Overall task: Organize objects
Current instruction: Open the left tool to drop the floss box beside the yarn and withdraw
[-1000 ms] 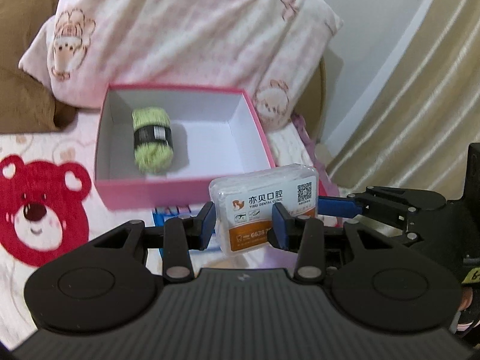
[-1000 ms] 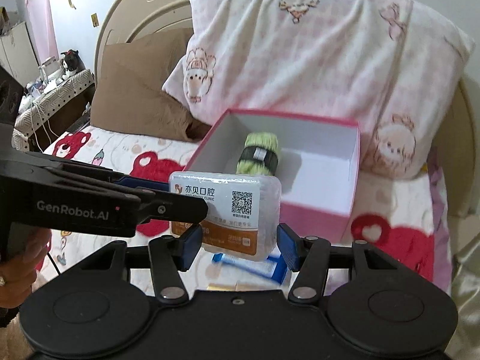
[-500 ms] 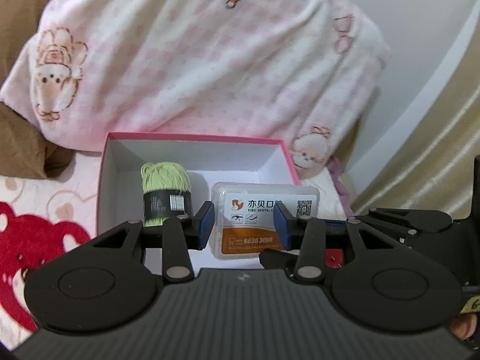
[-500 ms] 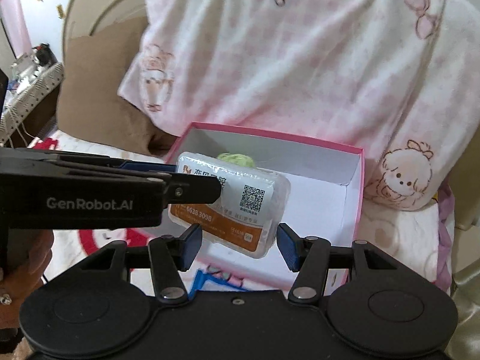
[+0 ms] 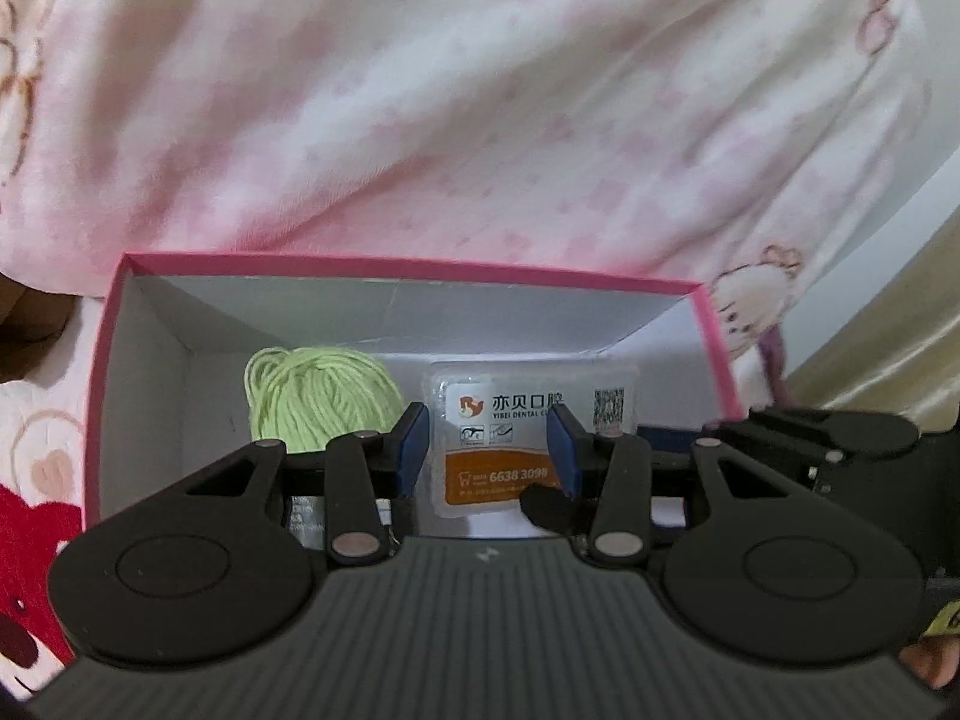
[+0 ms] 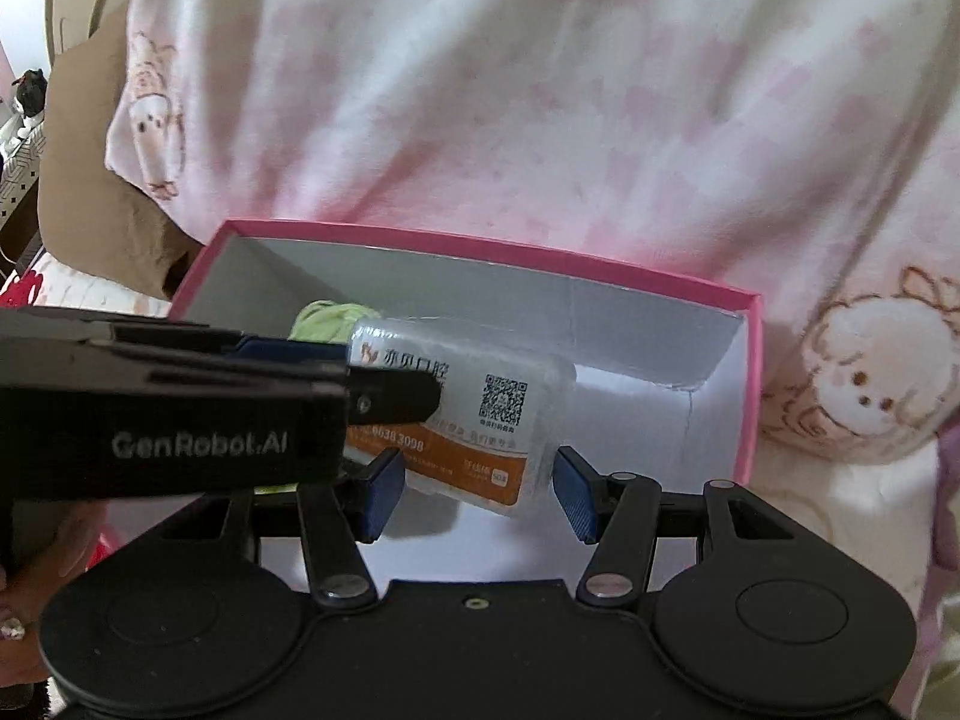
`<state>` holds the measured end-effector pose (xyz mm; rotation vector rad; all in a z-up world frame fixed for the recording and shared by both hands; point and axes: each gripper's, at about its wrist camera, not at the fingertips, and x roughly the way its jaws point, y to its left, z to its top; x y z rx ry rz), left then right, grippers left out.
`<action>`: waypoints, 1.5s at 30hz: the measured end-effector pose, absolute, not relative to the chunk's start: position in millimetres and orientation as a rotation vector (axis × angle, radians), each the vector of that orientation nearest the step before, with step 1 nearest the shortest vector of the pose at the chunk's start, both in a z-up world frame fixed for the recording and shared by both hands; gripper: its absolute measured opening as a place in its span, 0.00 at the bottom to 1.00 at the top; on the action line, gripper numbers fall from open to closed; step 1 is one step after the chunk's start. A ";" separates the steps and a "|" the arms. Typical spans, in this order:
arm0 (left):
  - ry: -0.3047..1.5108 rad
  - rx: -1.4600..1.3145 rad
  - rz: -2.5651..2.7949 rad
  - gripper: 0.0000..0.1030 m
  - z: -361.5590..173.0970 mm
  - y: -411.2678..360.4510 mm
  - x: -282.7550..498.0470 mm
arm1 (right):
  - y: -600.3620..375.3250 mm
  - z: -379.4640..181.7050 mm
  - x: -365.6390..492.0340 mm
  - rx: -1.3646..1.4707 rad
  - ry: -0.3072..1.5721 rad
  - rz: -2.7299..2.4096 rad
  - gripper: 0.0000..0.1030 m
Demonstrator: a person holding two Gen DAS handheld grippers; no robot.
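A clear plastic floss box (image 5: pixel 498 420) with an orange label hangs low inside the open pink box (image 5: pixel 420 270), just right of a green yarn ball (image 5: pixel 318 396). My left gripper (image 5: pixel 489 450) is shut on the floss box, its blue pads on either side of the label. In the right wrist view the floss box (image 6: pixel 504 420) sits tilted between the pads of my right gripper (image 6: pixel 480 498), which is shut on it too. The left gripper's arm reaches in from the left there and covers part of the yarn ball (image 6: pixel 330 318). The pink box's white floor to the right is bare.
A big pink checked pillow (image 5: pixel 480 120) leans right behind the pink box (image 6: pixel 480 246). A brown pillow (image 6: pixel 78 180) lies at the far left. The bear-print sheet (image 5: pixel 24 540) spreads under the box, and a golden curtain (image 5: pixel 900 330) hangs at the right.
Both grippers carried the floss box forward and down, from in front of the pink box to inside it, beside the yarn ball. The grips have not altered.
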<state>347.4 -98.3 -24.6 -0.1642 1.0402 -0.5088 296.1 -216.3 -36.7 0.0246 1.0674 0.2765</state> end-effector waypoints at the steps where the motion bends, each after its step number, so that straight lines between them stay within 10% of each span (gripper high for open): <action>1: 1.064 -0.161 -0.503 0.40 -29.1 -99.4 351.9 | -217.4 -39.9 300.4 0.029 1.076 0.282 0.56; 27: 1.153 -0.146 -0.399 0.38 -58.4 -121.1 384.3 | -220.4 -79.3 349.7 0.127 1.198 0.281 0.56; 45: 1.067 -0.065 -0.480 0.57 -16.3 -106.1 340.5 | -217.4 -39.5 289.4 0.059 1.008 0.314 0.63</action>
